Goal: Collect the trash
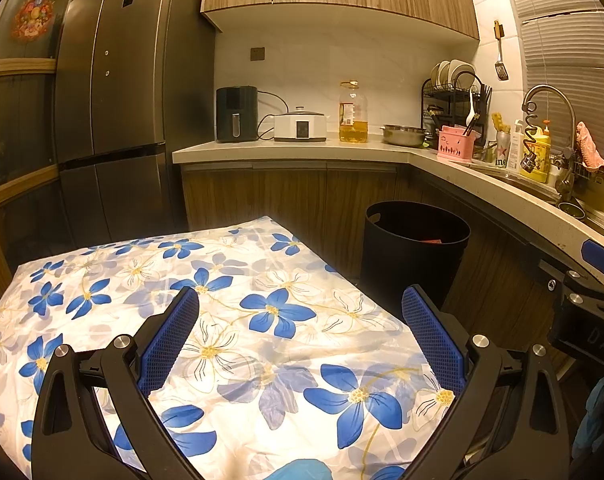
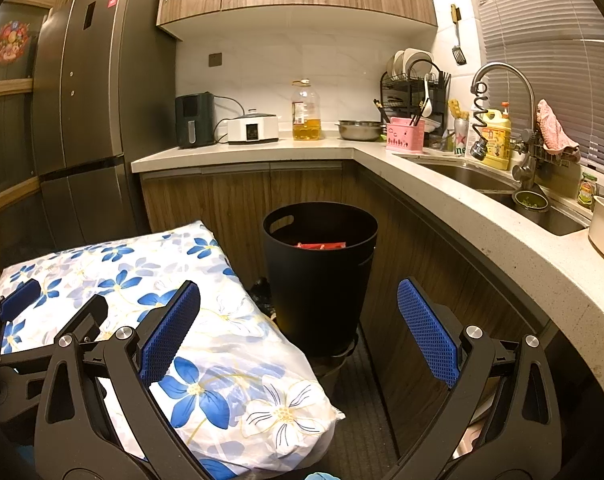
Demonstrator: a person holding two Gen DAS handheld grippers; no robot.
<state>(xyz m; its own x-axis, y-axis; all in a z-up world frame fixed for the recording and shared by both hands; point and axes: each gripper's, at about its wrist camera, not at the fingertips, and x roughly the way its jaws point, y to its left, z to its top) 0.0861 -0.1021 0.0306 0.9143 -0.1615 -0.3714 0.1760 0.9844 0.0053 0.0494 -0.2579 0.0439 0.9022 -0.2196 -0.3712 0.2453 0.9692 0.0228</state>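
A black trash bin [image 2: 320, 276] stands on the floor against the cabinets, with red trash [image 2: 322, 245] inside; it also shows in the left wrist view [image 1: 414, 256]. My left gripper [image 1: 299, 320] is open and empty above the table with the blue-flowered cloth [image 1: 229, 320]. My right gripper [image 2: 299, 312] is open and empty, held in front of the bin, beside the table's right edge [image 2: 205, 320]. The left gripper's body shows at the left of the right wrist view [image 2: 33, 320]. No loose trash shows on the cloth.
A worktop [image 2: 442, 184] runs along the back and right with a sink [image 2: 482, 178], dish rack [image 2: 416, 92], oil bottle [image 2: 306, 112], steel bowl [image 2: 360, 130] and appliances. A tall fridge [image 2: 89, 112] stands at the left. A narrow floor strip lies between table and cabinets.
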